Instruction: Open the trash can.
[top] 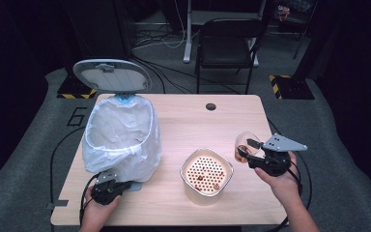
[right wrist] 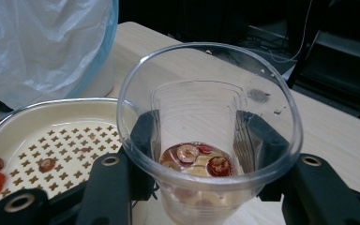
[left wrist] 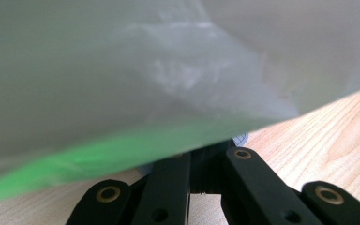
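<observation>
Clear plastic cup — held between the right gripper jaws, whose pads press its sides, red fruit slices at its bottom — hangs just right of the strainer pot. Wooden table: bare toward the far edge. Lined bin, lid up, fills the left side. Left gripper, jaws together at the bin's base — what they pinch is hidden by the liner.

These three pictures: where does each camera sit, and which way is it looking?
High view: above the person's side, looking forward and down at the table; both hands show.
Left gripper view: on the left gripper, facing the bin bag; its jaws stand together.
Right gripper view: on the right gripper, jaws around the plastic cup.
Shared by the high and right gripper views: cup and strainer bowl.
</observation>
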`<state>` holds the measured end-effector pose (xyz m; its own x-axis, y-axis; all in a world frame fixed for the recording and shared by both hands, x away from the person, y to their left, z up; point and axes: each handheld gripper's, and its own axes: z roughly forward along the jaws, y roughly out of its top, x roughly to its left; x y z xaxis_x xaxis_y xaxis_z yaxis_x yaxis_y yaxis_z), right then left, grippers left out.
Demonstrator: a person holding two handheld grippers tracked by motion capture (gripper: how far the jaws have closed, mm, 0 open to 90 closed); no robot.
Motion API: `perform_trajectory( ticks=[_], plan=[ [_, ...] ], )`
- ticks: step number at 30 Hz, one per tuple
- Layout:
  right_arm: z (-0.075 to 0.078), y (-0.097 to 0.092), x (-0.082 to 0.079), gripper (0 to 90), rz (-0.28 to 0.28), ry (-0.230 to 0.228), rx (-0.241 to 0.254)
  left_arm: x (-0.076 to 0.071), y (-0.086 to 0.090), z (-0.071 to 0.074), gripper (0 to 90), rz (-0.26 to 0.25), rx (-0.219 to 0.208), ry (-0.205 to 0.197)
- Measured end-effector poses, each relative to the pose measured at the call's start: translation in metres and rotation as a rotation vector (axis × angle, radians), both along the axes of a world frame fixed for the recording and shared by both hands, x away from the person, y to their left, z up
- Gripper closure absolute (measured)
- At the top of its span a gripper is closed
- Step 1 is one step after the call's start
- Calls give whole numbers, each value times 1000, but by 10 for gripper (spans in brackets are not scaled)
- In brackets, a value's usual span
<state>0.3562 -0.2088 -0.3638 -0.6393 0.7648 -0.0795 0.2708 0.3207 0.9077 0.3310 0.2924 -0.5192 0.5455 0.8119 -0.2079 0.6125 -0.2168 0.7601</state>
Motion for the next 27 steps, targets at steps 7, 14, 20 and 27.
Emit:
perform_trajectory(
  ticks=[7, 14, 20, 27],
  plan=[
    [-5, 9, 11, 519, 37, -34, -47, 1, 1, 1, 900, -18, 8, -10],
    [-9, 21, 33, 521, 82, -32, -80, 1, 1, 1, 900, -21, 9, -11],
    [-10, 34, 45, 524, 129, -56, -108, 1, 1, 1, 900, -21, 8, -12],
    [-9, 47, 42, 528, 174, -127, -152, 0, 0, 0, 900, -2, 0, -1]
  ],
)
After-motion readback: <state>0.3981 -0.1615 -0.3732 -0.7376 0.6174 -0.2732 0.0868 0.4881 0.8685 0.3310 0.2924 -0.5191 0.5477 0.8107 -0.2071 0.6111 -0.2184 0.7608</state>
